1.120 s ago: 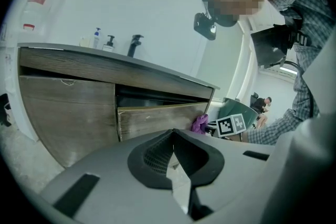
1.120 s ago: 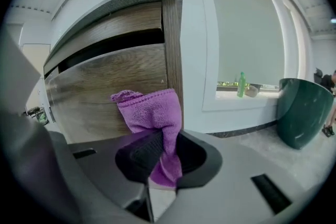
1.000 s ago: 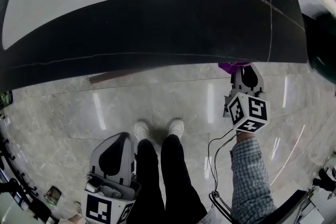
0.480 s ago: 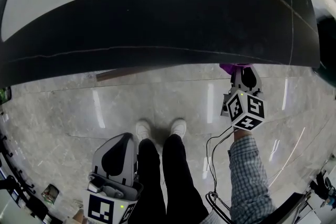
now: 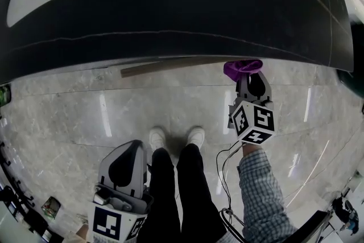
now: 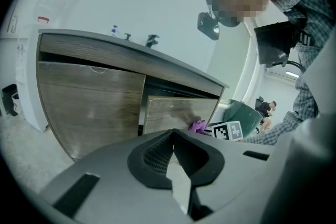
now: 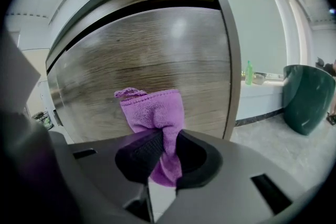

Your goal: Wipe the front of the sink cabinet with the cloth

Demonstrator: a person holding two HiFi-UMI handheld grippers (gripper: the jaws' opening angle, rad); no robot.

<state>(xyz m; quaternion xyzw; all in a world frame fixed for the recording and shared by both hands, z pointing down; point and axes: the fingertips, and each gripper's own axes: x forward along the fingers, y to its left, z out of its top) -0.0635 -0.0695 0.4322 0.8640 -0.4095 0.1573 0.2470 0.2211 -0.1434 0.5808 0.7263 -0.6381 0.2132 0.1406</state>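
The wood-grain sink cabinet front (image 7: 157, 55) fills the right gripper view, under a black countertop (image 5: 170, 14). My right gripper (image 7: 167, 147) is shut on a purple cloth (image 7: 152, 113), whose free end stands up against the cabinet door. In the head view the cloth (image 5: 242, 68) sits at the counter's edge, just ahead of the right gripper (image 5: 248, 78). My left gripper (image 5: 129, 152) hangs low by the person's left leg, away from the cabinet. In its own view the left gripper (image 6: 173, 136) is shut on nothing, and the cabinet (image 6: 94, 102) and the cloth (image 6: 198, 126) show beyond it.
The person's legs and white shoes (image 5: 176, 138) stand on the marble floor between the grippers. A dark green bin (image 7: 307, 97) stands right of the cabinet, with a green bottle (image 7: 249, 72) on a ledge behind. A white unit (image 6: 26, 86) flanks the cabinet's left side.
My right gripper has carried the cloth leftward along the cabinet front, and more of the cloth shows under the counter edge. The left gripper has stayed low.
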